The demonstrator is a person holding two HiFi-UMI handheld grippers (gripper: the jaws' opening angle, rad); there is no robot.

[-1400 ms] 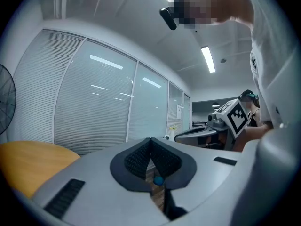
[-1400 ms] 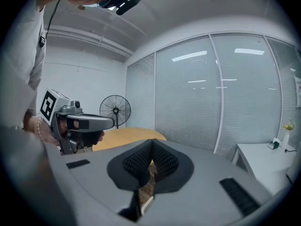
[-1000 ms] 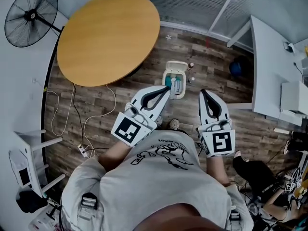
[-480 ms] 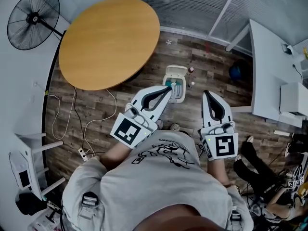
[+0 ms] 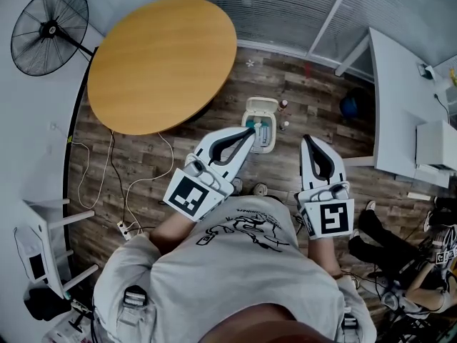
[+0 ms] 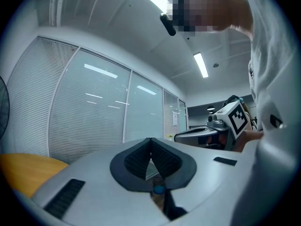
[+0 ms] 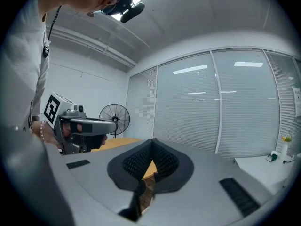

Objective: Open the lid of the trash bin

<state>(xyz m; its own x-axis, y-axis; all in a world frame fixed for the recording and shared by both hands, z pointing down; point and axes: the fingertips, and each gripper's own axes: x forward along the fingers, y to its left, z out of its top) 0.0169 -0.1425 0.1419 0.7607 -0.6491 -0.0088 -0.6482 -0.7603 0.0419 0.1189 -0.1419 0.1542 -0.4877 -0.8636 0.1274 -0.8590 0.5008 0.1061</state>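
A small white trash bin [image 5: 261, 110] stands on the wood floor below me, its lid tipped back and a blue inside showing. My left gripper [image 5: 249, 131] is held level at chest height, and in the head view its tips overlap the bin's near edge. It is shut and empty, with the ribbed pads meeting [image 6: 150, 141]. My right gripper [image 5: 308, 140] is held beside it, to the right of the bin, also shut with nothing between its pads [image 7: 152, 142]. Each gripper shows in the other's view. The bin is not in either gripper view.
A round wooden table [image 5: 161, 59] stands at the back left and a floor fan [image 5: 48, 27] beyond it. A white desk [image 5: 400, 106] runs along the right. Cables and a power strip [image 5: 123, 224] lie on the floor at left. A seated person's legs [image 5: 389, 245] are at lower right.
Both grippers keep their places and stay shut. The seated person's legs at lower right have shifted.
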